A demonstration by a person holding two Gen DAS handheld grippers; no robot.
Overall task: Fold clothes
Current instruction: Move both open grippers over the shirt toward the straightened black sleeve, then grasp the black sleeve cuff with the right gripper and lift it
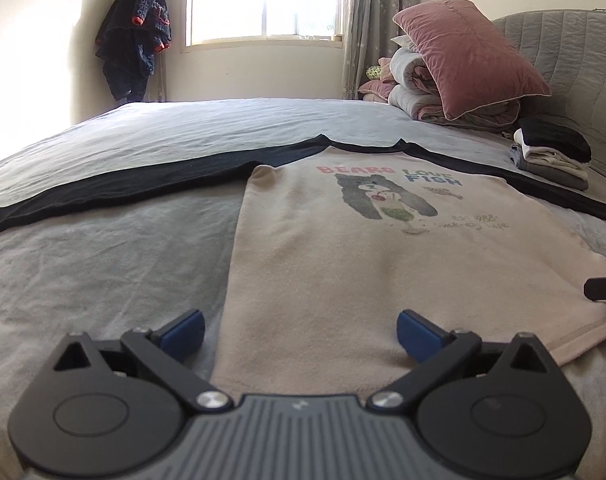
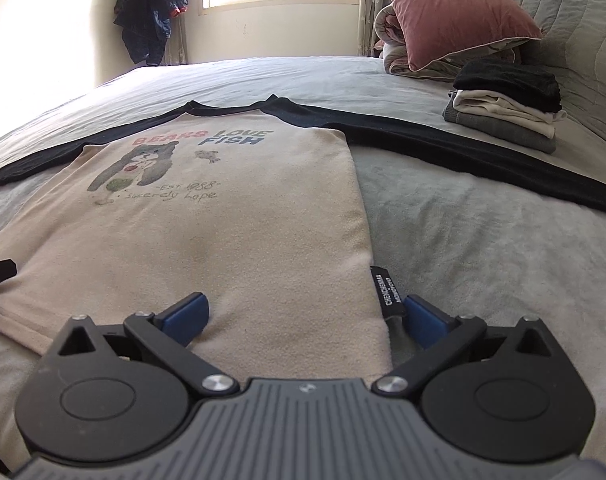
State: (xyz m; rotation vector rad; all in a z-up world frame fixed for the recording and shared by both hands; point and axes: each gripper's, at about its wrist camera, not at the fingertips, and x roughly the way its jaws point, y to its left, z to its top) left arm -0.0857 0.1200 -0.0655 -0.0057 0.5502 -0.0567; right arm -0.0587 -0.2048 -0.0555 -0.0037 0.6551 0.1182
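- Left wrist view: shirt (image 1: pixel 343 248), cream with black sleeves and a bear print reading "BEARS LOVE FISH", lies flat on the grey bed (image 1: pixel 103 248), sleeves spread out to both sides.
- Left gripper (image 1: pixel 301 334) has its jaws spread wide and holds nothing; its blue fingertips (image 1: pixel 183 332) sit one on the sheet just beside the shirt's side edge, the other over the cream cloth near the hem.
- A black part of the right gripper (image 1: pixel 603 289) shows at the right edge, over the shirt's other side.
- Farther back, a pink pillow (image 1: pixel 471 60) leans on rolled bedding, and a stack of folded clothes (image 1: pixel 551 152) sits near the headboard. A dark jacket (image 1: pixel 137 36) hangs beside the window (image 1: pixel 263 0).
- Right wrist view: the same shirt (image 2: pixel 223 220) fills the left and middle of the bed (image 2: pixel 483 240), its right sleeve stretching away to the right.
- Right gripper (image 2: pixel 303 318) is also spread wide and empty, straddling the shirt's side edge near the hem; a black label (image 2: pixel 389 292) sticks out of the side seam just beside the right fingertip.
- The folded stack (image 2: pixel 507 100), black on top, sits beyond the sleeve, with the pillow (image 2: pixel 455 12) behind it.
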